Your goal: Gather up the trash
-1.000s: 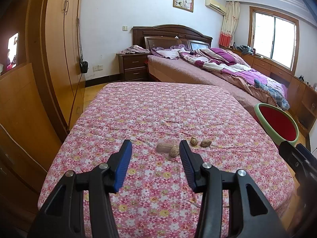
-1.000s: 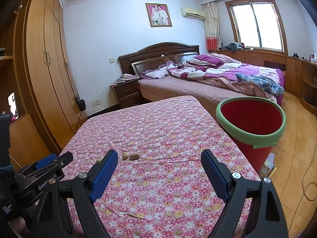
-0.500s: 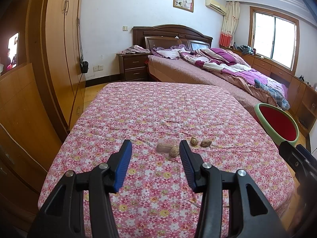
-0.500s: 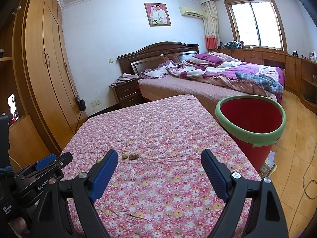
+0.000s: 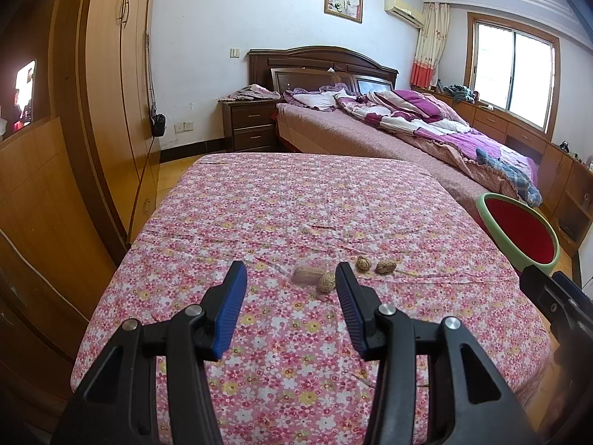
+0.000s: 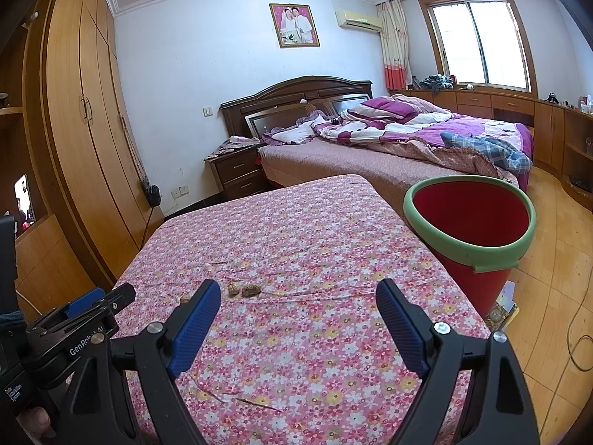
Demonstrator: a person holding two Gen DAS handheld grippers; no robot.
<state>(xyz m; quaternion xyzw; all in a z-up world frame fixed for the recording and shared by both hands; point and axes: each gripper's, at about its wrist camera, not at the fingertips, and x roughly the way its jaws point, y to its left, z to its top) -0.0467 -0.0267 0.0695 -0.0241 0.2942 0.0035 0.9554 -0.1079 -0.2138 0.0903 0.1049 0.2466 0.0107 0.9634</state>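
Note:
Several peanut shells lie on a pink floral cloth covering a table. One long shell and a round one sit just beyond my left gripper, which is open and empty above the cloth. Two more shells lie a little to the right. In the right wrist view the same shells show left of centre, beyond my right gripper, open wide and empty. A red bin with a green rim stands on the floor beside the table's right edge.
A wooden wardrobe runs along the left. A bed with purple bedding and a nightstand stand at the back. Low cabinets line the window wall. Thin twig-like scraps lie on the cloth near the front edge.

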